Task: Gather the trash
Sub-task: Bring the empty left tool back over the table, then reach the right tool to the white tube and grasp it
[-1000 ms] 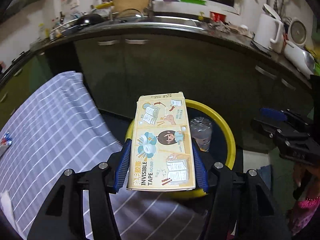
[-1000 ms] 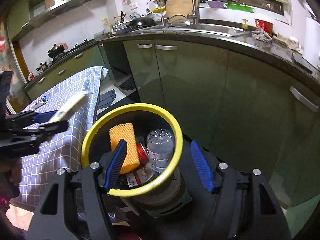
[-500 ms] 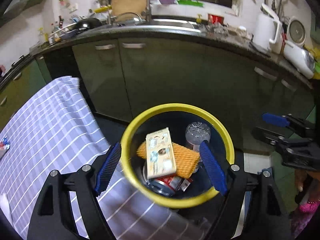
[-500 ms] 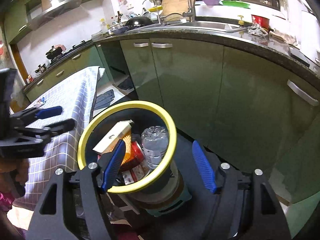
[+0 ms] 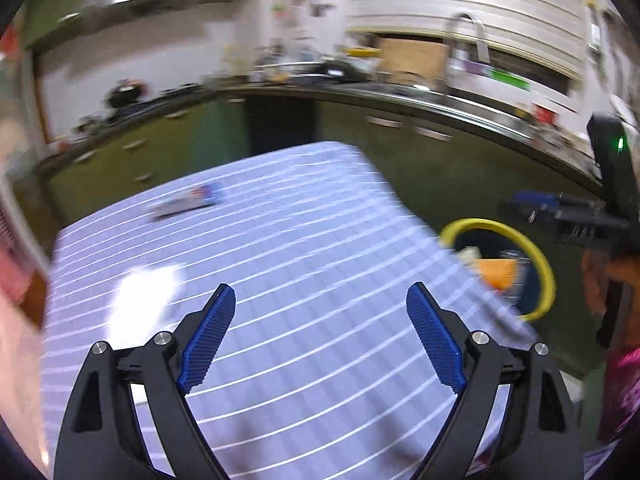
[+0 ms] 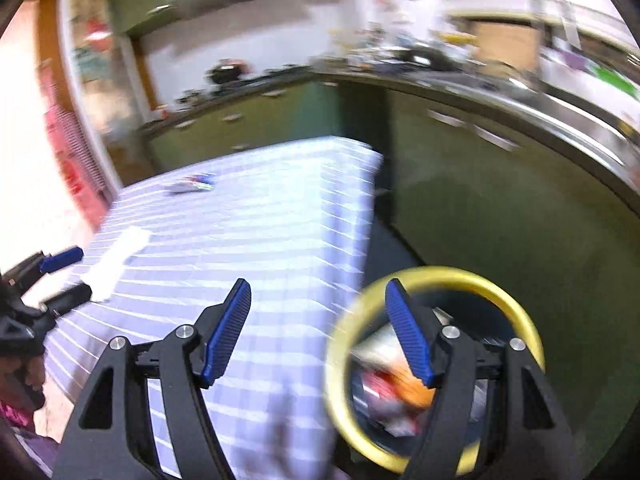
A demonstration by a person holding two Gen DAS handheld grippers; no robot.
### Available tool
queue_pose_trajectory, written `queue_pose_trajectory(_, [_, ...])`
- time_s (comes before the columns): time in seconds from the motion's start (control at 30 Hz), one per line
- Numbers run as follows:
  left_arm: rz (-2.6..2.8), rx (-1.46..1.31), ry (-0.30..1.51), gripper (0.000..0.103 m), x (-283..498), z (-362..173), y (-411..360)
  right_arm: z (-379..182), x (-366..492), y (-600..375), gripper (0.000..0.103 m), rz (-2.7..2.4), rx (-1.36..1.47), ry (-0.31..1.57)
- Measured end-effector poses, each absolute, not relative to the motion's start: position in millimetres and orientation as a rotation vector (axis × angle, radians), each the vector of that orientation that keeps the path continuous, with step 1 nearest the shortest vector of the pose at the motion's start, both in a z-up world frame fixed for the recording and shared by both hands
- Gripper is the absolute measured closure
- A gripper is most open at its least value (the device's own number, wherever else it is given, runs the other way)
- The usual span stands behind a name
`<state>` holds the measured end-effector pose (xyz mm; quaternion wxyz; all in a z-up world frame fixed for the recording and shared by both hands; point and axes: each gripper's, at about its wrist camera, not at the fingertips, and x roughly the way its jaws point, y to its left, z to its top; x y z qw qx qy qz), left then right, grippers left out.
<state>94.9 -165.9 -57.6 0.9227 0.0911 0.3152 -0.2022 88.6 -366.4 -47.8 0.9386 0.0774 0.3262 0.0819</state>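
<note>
A: Trash, left wrist view: an orange piece (image 5: 497, 276) lies inside the yellow-rimmed bin (image 5: 541, 260) beside the checked tablecloth (image 5: 312, 264). Left gripper (image 5: 320, 340) has nothing between its jaws, which are opening. What is left?

B: A white scrap (image 5: 142, 300) and a blurred, perhaps blue-printed wrapper (image 5: 188, 204) lie on the cloth.

A: Right wrist view?

B: Right gripper (image 6: 320, 336) apart and empty, over the cloth edge; bin (image 6: 516, 312) holds mixed waste. White strip (image 6: 118, 256) and wrapper (image 6: 194, 184) uncollected: task partly done.
</note>
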Motion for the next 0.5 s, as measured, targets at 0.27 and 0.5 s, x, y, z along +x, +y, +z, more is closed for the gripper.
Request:
queue_pose_trajectory(0.27, [-0.256, 0.087, 0.657, 0.016, 99.4, -63.0, -55.2, -22.2, 198.6, -243.5, 0.035, 0.422, 0.077, 0.659])
queue_pose_trajectory(0.5, [-0.228, 0.099, 0.643, 0.016, 106.9, -63.8, -40.6, -33.2, 309.9, -166.8, 0.034, 0.483, -0.011, 0.690])
